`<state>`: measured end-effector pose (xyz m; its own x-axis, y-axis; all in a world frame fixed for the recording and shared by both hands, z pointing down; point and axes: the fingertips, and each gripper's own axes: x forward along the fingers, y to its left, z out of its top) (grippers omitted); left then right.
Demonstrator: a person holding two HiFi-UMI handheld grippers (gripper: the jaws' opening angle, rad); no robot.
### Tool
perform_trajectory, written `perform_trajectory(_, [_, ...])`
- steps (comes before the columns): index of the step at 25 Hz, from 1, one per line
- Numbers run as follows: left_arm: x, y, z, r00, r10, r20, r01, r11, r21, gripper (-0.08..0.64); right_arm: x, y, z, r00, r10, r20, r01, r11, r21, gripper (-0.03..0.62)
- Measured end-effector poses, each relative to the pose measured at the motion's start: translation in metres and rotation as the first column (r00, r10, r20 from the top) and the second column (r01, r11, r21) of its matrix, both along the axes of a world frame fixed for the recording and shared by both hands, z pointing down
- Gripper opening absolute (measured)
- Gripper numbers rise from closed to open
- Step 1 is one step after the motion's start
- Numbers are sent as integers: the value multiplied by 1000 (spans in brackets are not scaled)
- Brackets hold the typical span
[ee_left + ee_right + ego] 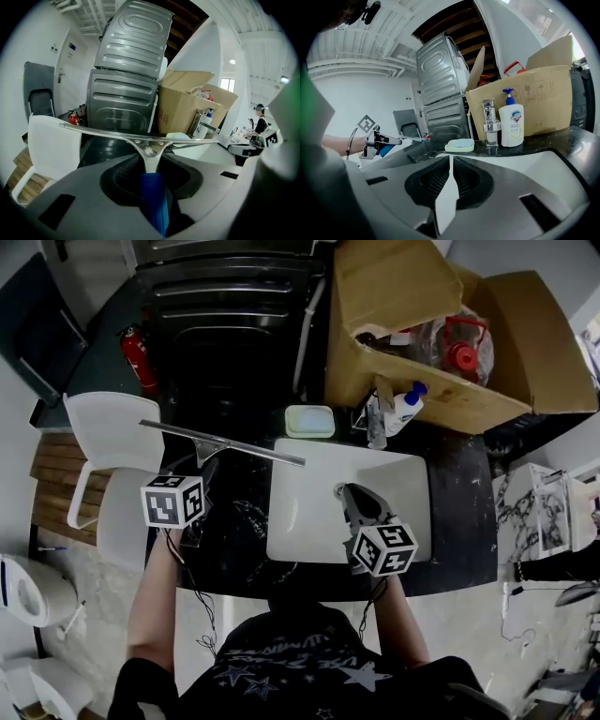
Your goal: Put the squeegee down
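— How much of the squeegee (pixel 221 443) is hidden?
— Its blue handle sits deep between the left gripper's (pixel 151 180) fingers, which are clenched on it. In the head view the marker cube (pixel 173 501) covers that grip. Its rubber edge is hard to make out.
— What shows?
— A long bright metal bar on a forked neck, held above the dark bench (pixel 239 540), left of the sink (pixel 305 521). The right gripper (pixel 450 164) is over the sink, fingers closed on nothing.
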<state>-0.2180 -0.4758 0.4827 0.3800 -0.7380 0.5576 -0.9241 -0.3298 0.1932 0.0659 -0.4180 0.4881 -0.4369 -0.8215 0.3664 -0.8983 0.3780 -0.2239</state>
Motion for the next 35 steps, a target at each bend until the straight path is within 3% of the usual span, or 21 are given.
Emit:
perform_trajectory(18, [7,-69,56,998,45,54,-33,979,-202,140,17,-46,38,1000,26,8,-25,997,-70,55])
perform_trajectory(28, [3,-85,73,990,63,127,-29,966,-257,141,19,-53,43,1000,24,4,-24,996,-82,55])
perform_trajectory(35, [4,-85,79,990,64,128,-26,958,-284,140,20,-50,45,1000,29,5,-28,996,-85,55])
